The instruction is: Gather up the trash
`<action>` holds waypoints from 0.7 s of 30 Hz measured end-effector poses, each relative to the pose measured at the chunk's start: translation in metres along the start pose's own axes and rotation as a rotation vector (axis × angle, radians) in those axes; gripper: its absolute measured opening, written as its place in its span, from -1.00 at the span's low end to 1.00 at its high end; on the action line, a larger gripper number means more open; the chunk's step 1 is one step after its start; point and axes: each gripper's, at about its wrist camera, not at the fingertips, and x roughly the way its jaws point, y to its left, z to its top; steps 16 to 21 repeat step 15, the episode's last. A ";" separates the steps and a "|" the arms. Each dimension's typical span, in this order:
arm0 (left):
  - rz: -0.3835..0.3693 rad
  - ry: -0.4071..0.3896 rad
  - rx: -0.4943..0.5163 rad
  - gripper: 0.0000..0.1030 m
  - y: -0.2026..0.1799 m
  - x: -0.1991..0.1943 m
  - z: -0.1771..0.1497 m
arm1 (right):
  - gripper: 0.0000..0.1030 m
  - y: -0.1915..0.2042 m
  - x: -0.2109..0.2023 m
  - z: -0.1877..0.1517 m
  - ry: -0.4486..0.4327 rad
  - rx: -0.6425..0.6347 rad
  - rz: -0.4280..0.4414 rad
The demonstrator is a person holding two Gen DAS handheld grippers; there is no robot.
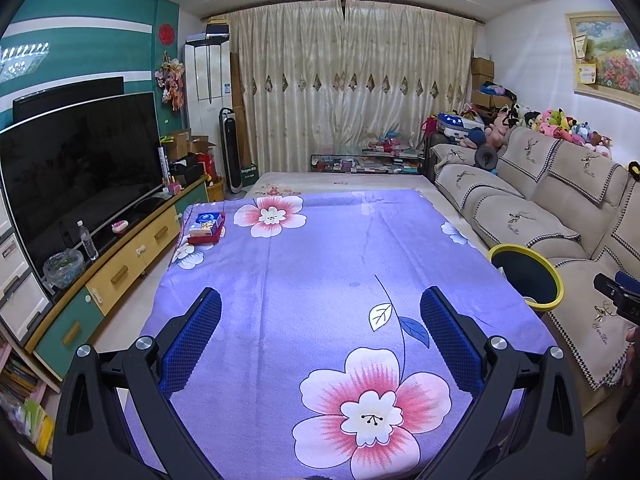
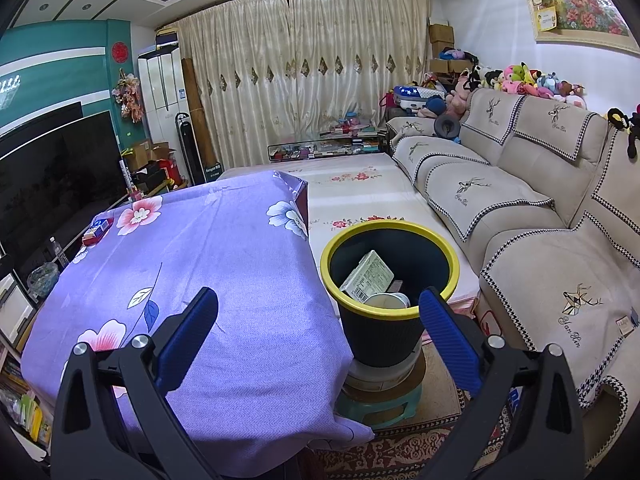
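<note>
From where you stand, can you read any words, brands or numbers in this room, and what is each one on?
"Yan Ran", roughly, in script: embroidered on the sofa cover, under a deer emblem.
Box in the trash bin: printed label, too small to read.
Blue pack on the table: print blurred.
Box by the tower fan: a brand word, unreadable.
Certificates on the framed picture: too small.

Bright, even indoor light, sharp focus, strong fisheye bending and dark vignetted corners

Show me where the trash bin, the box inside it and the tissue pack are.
trash bin [image 2: 454, 268], right wrist view, yellow rim
box [image 2: 368, 276], right wrist view, printed face
tissue pack [image 1: 206, 223], left wrist view, top
</note>
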 end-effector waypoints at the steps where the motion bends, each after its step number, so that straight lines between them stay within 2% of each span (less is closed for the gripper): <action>1: -0.009 0.008 -0.003 0.91 0.001 0.001 0.000 | 0.86 0.001 0.000 -0.001 0.001 0.000 0.000; 7: -0.022 0.040 -0.014 0.90 0.003 0.012 -0.001 | 0.86 0.002 0.000 -0.004 0.004 0.000 -0.001; 11: -0.026 0.105 -0.052 0.91 0.011 0.027 0.000 | 0.86 0.001 0.001 -0.008 0.008 0.000 -0.004; 21: -0.003 0.120 -0.054 0.90 0.016 0.038 0.000 | 0.86 0.005 0.003 -0.012 0.018 -0.011 -0.014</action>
